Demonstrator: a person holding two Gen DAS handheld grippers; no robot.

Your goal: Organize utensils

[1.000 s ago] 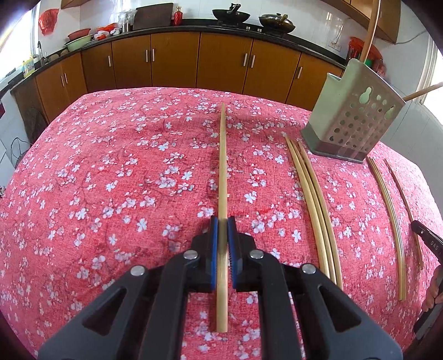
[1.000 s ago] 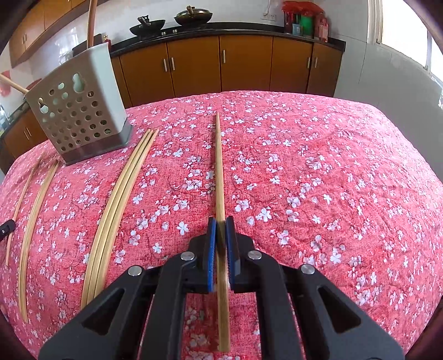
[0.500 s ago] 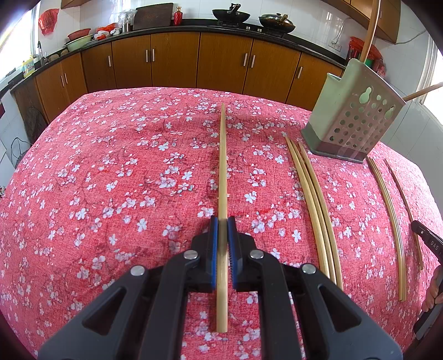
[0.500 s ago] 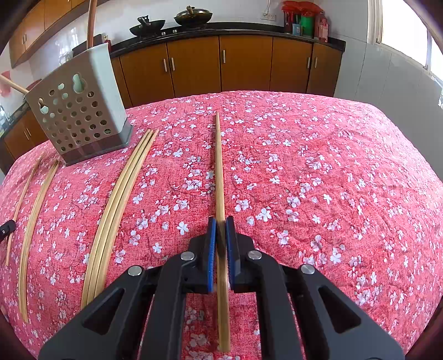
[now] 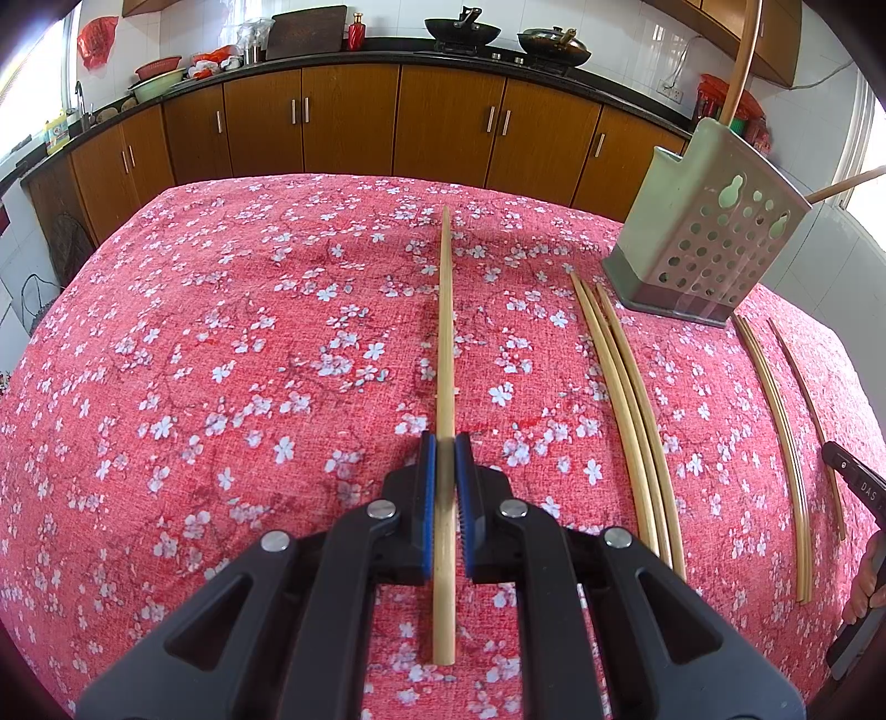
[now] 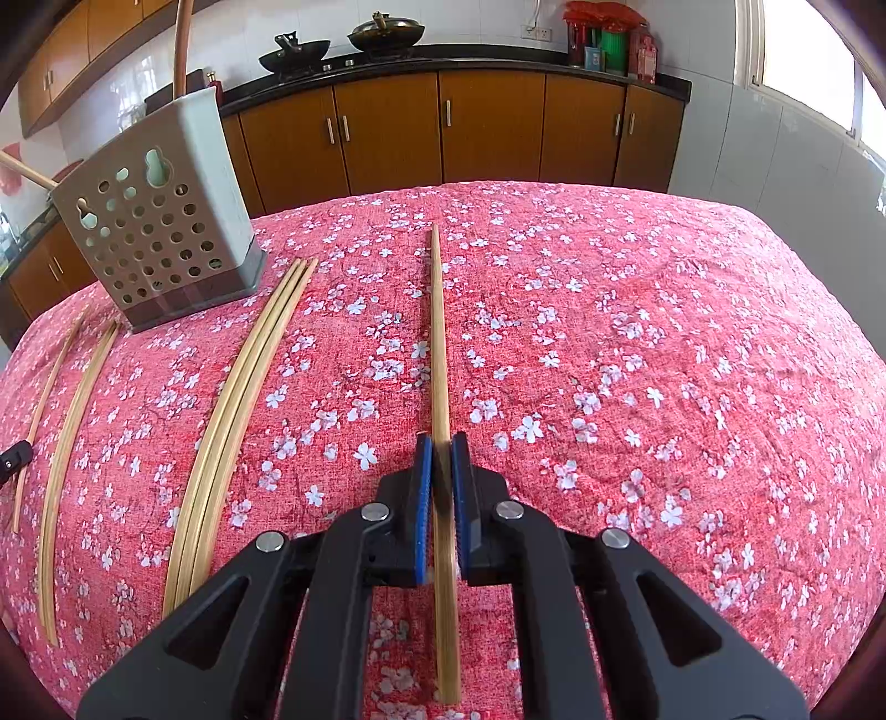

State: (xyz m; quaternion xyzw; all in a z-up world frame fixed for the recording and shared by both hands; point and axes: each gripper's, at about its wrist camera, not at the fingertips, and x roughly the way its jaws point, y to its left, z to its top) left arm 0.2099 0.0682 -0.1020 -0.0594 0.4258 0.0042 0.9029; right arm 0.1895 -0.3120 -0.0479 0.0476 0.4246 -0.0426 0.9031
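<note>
My left fingers point(image 5: 444, 443) pinch one bamboo chopstick point(image 5: 446, 332), my right fingers point(image 6: 441, 440) another point(image 6: 438, 332), both gripped near the thick end; light, stiff, smooth, they could swivel. The perforated holder point(image 6: 149, 232) stands toward the worktop's point(image 6: 664, 332) far edge

Bright daylight from side windows; soft shadows; strong fisheye bending with dark corners; focus sharp.

A utensil holder point(image 5: 700, 238) stands on the tablecloth point(image 5: 221, 360), far side, with a bundle of chopsticks point(image 5: 626, 410) lying just before it on one side and a pair of chopsticks point(image 5: 775, 437) on the other. Cabinets point(image 5: 354, 119) run behind the table; two woks point(image 5: 462, 30) sit on the counter.
</note>
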